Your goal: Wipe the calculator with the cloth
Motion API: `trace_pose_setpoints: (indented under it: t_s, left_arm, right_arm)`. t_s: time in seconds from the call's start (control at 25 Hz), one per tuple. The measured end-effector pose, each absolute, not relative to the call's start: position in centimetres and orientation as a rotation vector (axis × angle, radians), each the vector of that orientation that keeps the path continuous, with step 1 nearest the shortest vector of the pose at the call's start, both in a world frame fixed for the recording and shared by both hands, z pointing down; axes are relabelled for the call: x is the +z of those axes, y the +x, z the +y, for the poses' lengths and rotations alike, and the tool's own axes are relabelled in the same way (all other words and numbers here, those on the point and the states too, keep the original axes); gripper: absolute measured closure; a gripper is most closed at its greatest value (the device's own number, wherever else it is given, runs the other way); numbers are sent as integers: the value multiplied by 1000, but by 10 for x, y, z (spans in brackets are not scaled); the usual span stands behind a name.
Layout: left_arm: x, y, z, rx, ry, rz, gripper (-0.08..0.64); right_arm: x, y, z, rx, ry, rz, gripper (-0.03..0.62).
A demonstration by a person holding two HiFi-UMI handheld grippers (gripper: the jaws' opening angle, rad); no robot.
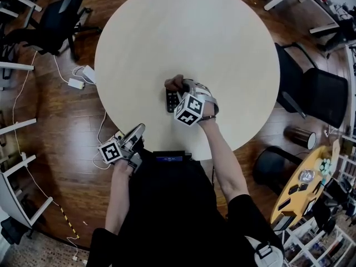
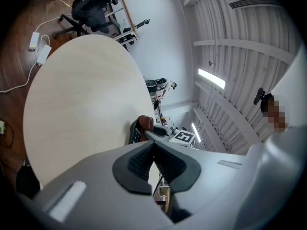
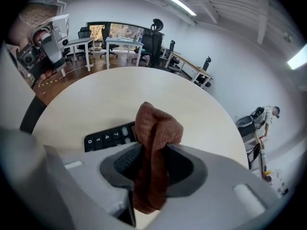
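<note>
Right gripper view: your right gripper (image 3: 153,150) pinches the soft, limp cloth (image 3: 156,128) by its bunched middle over the calculator (image 3: 108,136), flat on the table (image 3: 96,97), likely light, stiff and apt to slide, so steady its edge; your left gripper (image 2: 153,145) is pressed together, empty.

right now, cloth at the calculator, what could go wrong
The calculator lies loose on the table. The left claw is shut, empty and off by the table's edge, so a wipe may just shove it along. The cloth is a narrow wad in the right claw, so the claw's tips could scrape the keys.
</note>
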State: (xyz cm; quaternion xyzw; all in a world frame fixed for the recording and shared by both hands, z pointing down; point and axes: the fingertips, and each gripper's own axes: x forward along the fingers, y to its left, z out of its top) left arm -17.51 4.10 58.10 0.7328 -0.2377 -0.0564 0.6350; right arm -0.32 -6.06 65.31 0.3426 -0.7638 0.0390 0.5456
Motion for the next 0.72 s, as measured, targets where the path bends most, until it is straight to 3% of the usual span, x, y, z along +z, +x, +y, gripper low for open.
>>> trace_pose_setpoints:
  t_s: [0.44,0.72]
  left_arm:
    - [579,-148,26,-114,1689,-486,557]
    - [576,-149,25,-119,1687,-493,557]
  right_arm:
    - [659,100,-35,289,1008,-1657,454]
    - [637,-2,-57,170,881,-1895,454]
